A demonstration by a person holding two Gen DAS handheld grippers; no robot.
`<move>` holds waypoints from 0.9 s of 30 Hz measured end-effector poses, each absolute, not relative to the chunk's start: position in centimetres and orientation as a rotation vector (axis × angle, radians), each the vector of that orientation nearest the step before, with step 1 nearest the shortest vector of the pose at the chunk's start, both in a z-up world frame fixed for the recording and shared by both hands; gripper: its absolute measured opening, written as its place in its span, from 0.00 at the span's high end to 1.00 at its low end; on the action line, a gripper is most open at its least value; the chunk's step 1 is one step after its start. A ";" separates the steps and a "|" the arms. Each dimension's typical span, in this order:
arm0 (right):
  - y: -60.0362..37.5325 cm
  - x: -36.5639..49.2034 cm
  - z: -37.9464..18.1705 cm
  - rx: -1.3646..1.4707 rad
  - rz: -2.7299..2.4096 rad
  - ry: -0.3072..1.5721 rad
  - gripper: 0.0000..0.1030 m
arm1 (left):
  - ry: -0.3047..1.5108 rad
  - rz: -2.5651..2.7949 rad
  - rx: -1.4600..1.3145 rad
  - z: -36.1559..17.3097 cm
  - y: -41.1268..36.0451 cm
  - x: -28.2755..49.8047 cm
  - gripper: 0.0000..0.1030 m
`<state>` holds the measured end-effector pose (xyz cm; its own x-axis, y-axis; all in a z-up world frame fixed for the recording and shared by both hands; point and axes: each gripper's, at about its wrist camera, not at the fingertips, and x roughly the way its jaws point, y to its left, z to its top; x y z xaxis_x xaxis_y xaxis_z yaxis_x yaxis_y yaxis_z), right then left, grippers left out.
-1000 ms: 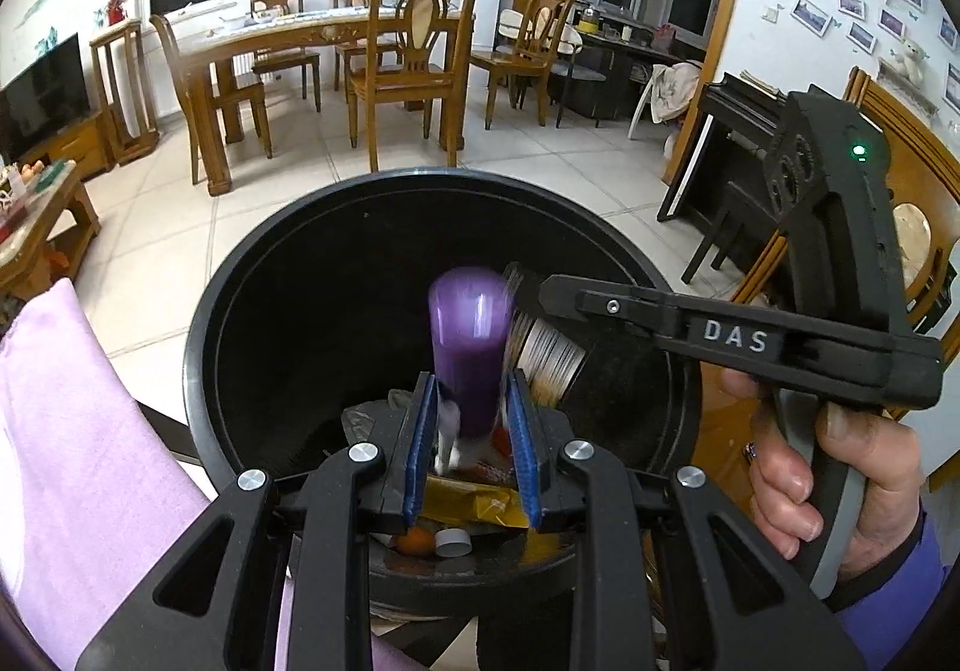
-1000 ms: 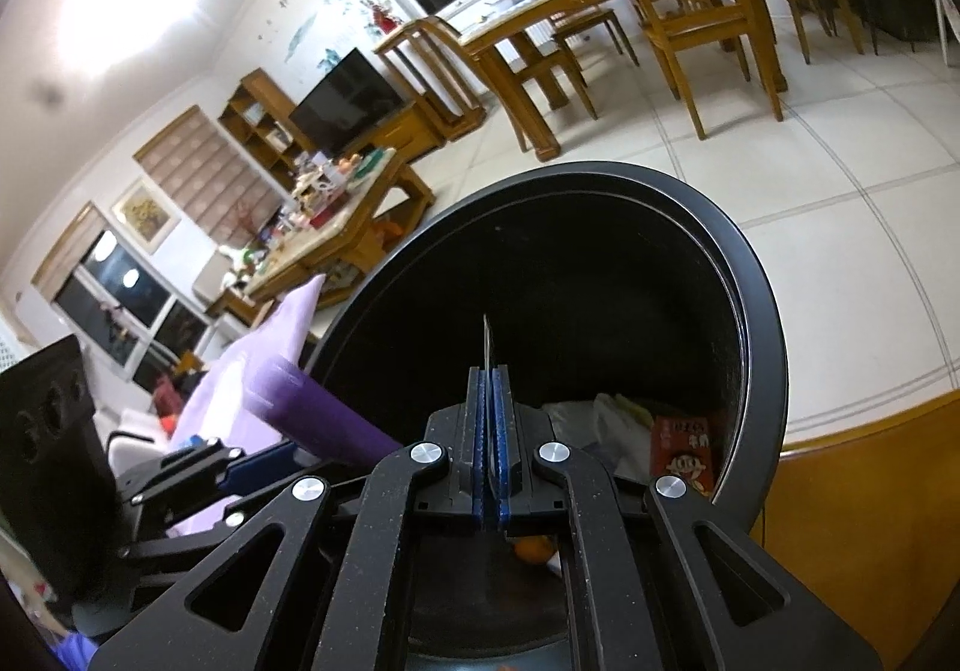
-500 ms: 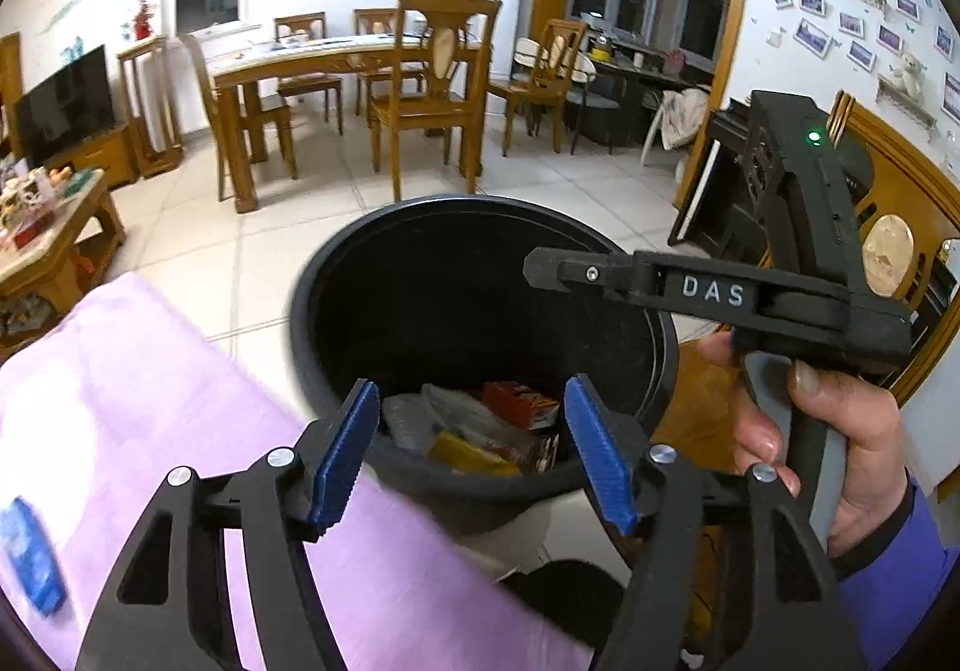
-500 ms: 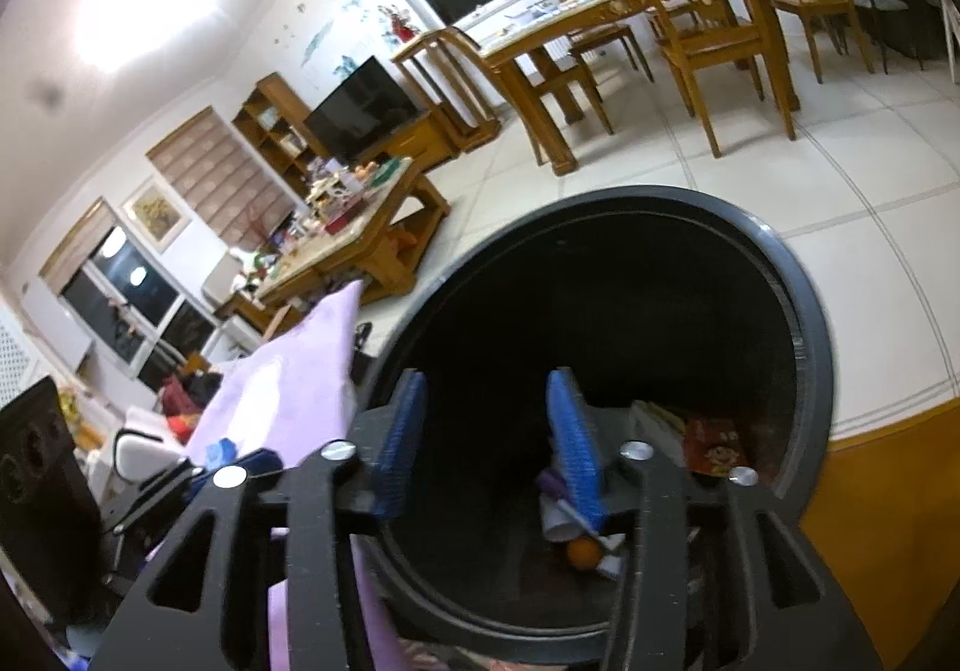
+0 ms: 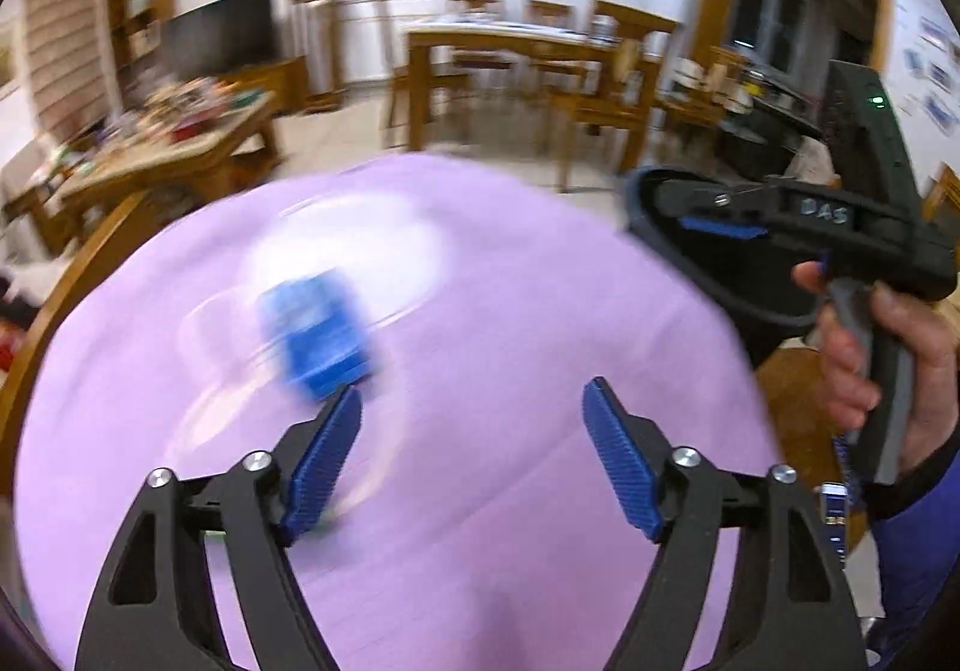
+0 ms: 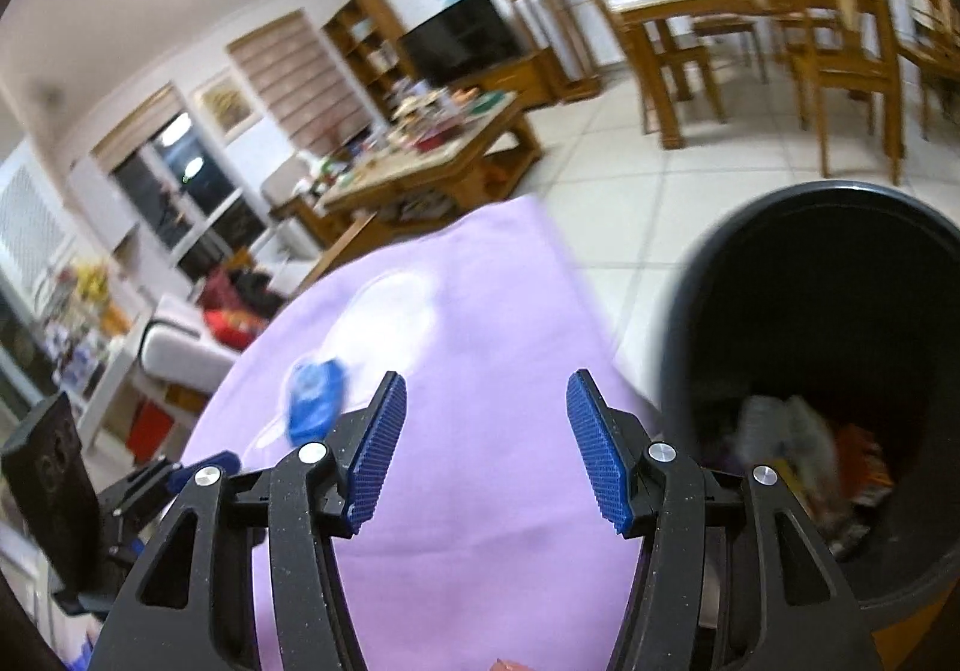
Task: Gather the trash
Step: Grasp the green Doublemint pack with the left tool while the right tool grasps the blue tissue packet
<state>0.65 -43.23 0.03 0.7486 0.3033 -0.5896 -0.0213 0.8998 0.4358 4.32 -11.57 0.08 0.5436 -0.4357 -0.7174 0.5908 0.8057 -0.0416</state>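
Note:
A small blue packet lies blurred on the lilac tablecloth, just beyond my left gripper's left pad. My left gripper hangs over the cloth, its jaws opening with nothing between them. In the right wrist view the same blue packet sits left of my right gripper, whose jaws are also opening and hold nothing. The black trash bin stands at the right of the table, with wrappers and paper in its bottom. A hand holds the right gripper at the right of the left wrist view.
A cluttered wooden coffee table and a TV stand beyond the cloth. A dining table with wooden chairs is further back on the tiled floor. A wooden chair back curves along the cloth's left edge.
Both grippers were shut over the bin, the left on a purple tube. They opened, the tube is gone from the jaws, and both swung left from the bin to over the lilac cloth.

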 end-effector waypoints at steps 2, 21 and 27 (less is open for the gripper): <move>-40.5 1.9 0.0 0.398 0.216 0.733 0.34 | 0.800 -0.584 0.224 -0.4 -9.2 4.6 0.21; -21.5 12.0 -3.5 0.071 0.312 0.962 0.28 | 0.849 -0.826 0.517 -5.5 -5.1 8.6 0.37; -20.3 13.7 -5.3 0.015 0.274 0.989 0.23 | 0.881 -0.804 0.434 -5.3 -4.3 8.7 0.62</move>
